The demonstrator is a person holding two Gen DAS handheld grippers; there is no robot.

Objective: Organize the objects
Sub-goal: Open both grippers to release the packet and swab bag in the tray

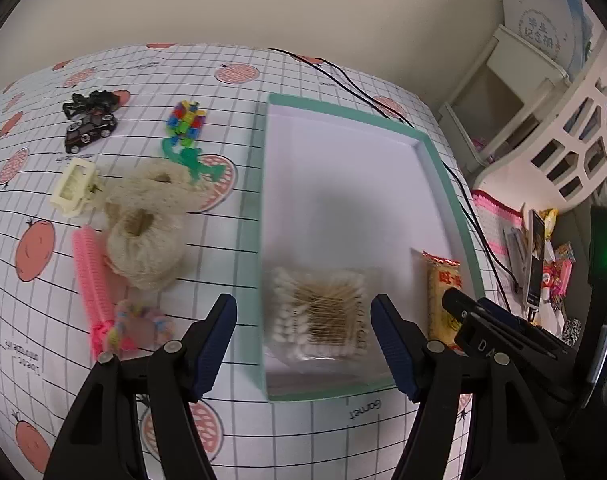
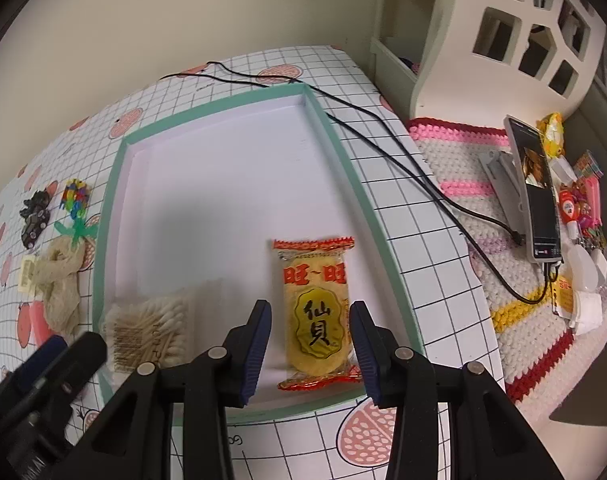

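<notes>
Counting two items already in the tray [image 2: 323, 120]: cotton swabs [image 1: 319, 314] ahead of my released left gripper [image 1: 303, 340], cracker packet [image 2: 317, 312] between my spread right gripper [image 2: 310, 344] fingers. Left of the left fingers, the toy car [image 1: 89, 130], hair claw [image 1: 73, 188], scrunchies [image 1: 147, 220] and pink comb [image 1: 91, 276] wait on the bench [image 1: 31, 344].

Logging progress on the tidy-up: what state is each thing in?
Left hand-held gripper: open, empty.
Right hand-held gripper: open, empty.
Tray: lidless, mostly bare.
Swab pack: in tray.
Cracker: sealed, in tray.
Toy car: on table.
Comb: on table.
</notes>
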